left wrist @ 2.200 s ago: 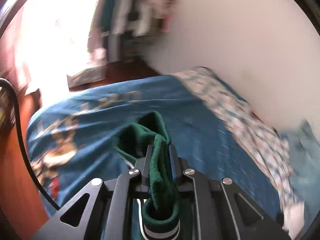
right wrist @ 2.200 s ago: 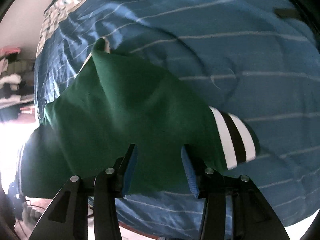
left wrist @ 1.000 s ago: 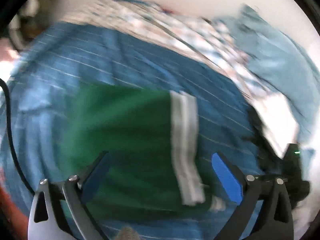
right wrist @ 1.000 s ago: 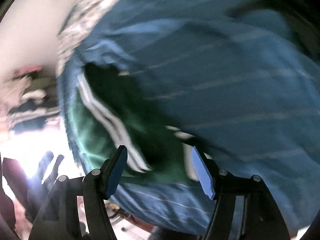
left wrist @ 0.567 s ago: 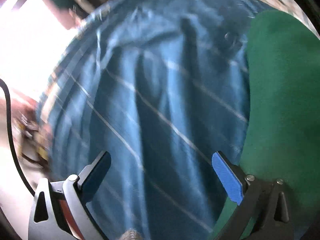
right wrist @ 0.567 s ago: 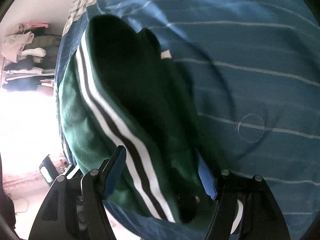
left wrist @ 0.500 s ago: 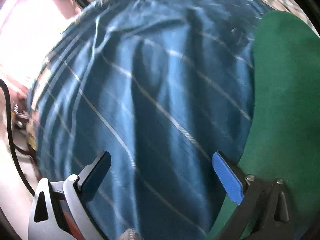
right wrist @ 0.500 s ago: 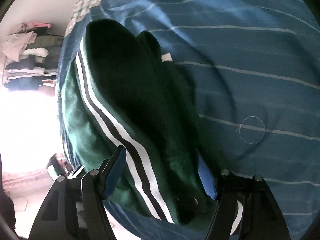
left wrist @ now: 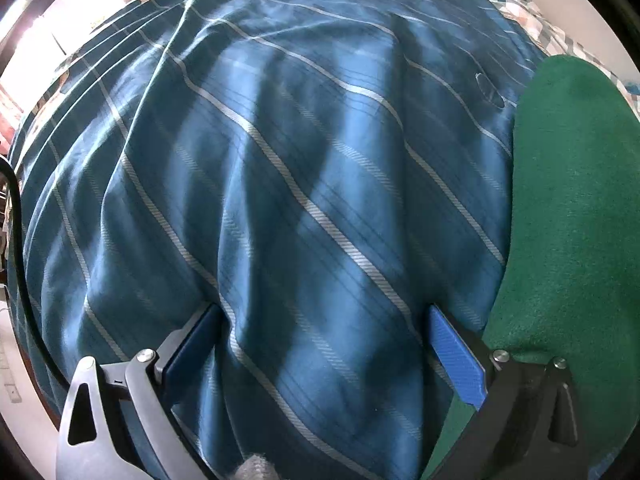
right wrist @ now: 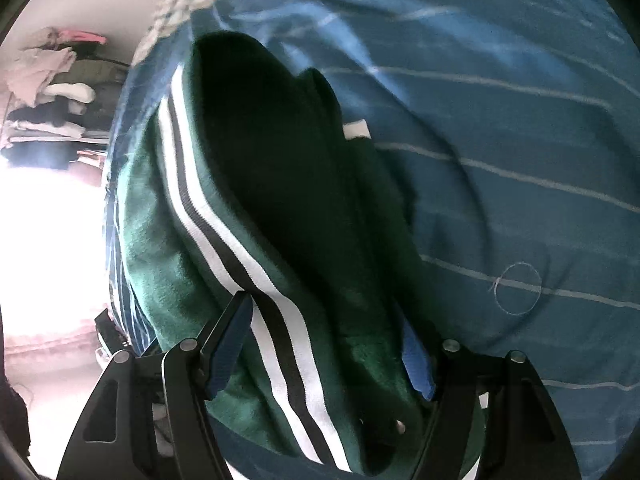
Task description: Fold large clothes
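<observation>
A dark green garment (right wrist: pixel 280 200) with white and black stripes (right wrist: pixel 224 232) lies folded in a thick bundle on the blue striped bedspread (right wrist: pixel 520 120). My right gripper (right wrist: pixel 324 312) points down over the bundle's near end. Its jaws are closing with the green fabric between them, and the pads do not clearly press on it. In the left wrist view the garment (left wrist: pixel 568 220) fills the right side. My left gripper (left wrist: pixel 324 312) is wide open and low over the bare bedspread (left wrist: pixel 280 160) beside it. Its right finger sits at the garment's edge and holds nothing.
A checked sheet (left wrist: pixel 532 20) runs along the bed's far side by the white wall. Stacked and hanging clothes (right wrist: pixel 52 100) stand beyond the bed's end near a bright window. A black cable (left wrist: pixel 16 240) hangs at the left gripper's side.
The left gripper let go of the green fabric, opened wide and dropped to the bedspread beside the garment. The right gripper moved over the folded bundle. Both have barely moved in the last half second.
</observation>
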